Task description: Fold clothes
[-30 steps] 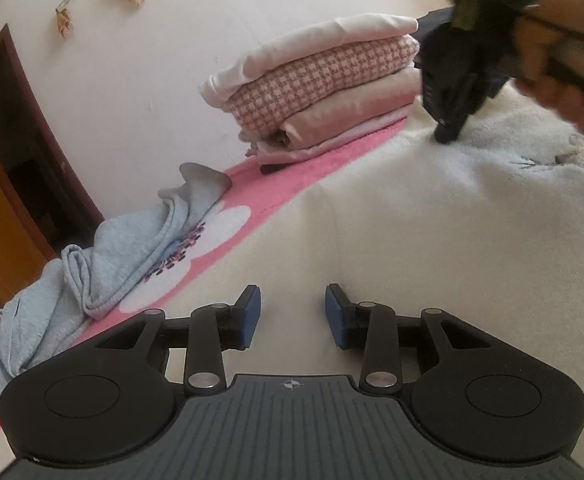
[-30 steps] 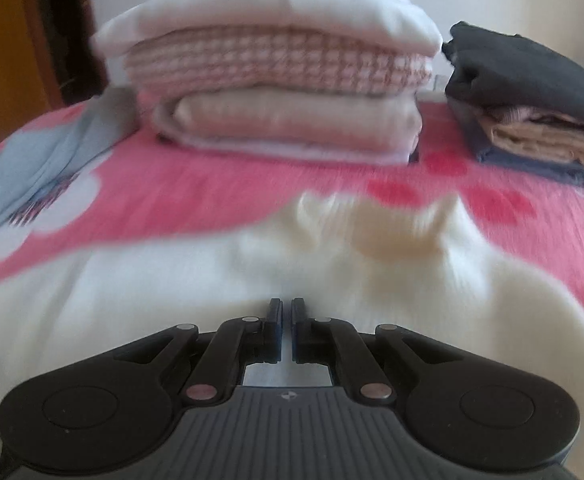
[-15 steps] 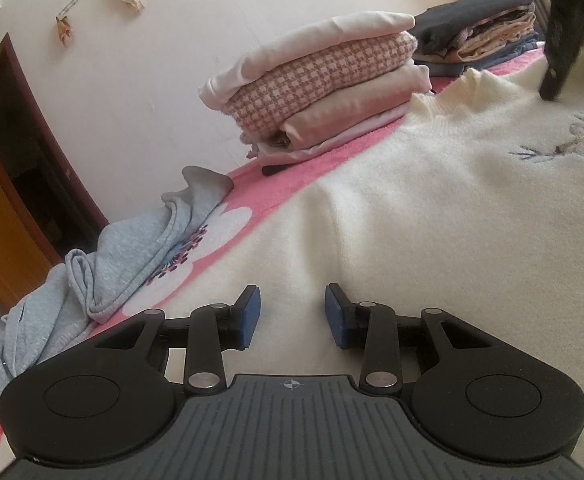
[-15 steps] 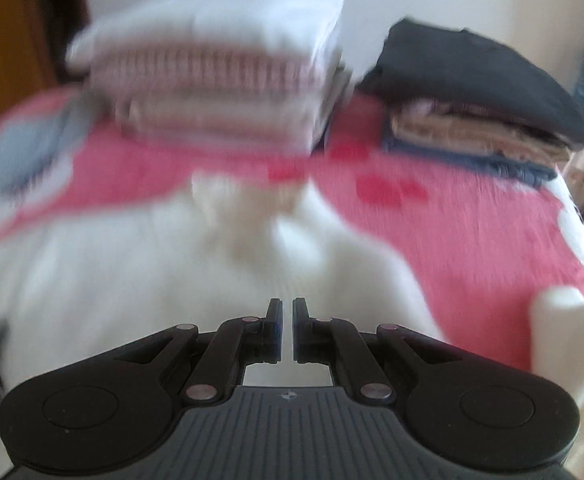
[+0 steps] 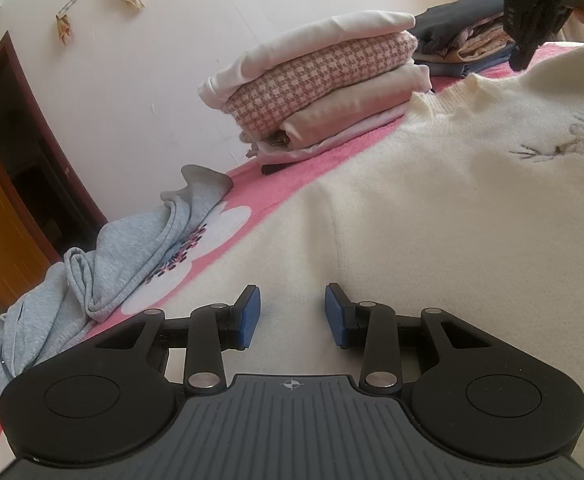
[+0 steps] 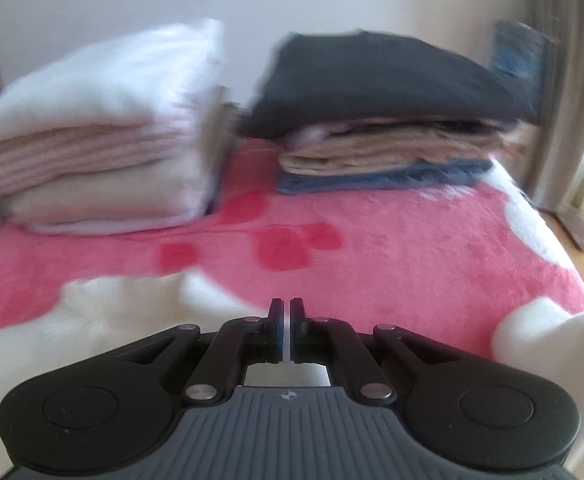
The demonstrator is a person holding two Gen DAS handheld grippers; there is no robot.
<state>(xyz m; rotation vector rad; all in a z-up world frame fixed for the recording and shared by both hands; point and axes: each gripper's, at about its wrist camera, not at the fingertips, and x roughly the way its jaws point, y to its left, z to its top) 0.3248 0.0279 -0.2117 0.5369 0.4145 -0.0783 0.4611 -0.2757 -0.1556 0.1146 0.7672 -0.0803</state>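
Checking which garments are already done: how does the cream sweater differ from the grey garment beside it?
The cream sweater lies spread flat on the pink blanket; the grey garment is bunched in a crumpled heap. The sweater shows a reindeer embroidery; the grey garment looks plain. The sweater lies under the left gripper; the grey garment lies off to its side. Neither is folded.

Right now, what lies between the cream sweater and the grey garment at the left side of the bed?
In the left wrist view, a strip of pink blanket with a white flower separates the cream sweater from the grey garment.
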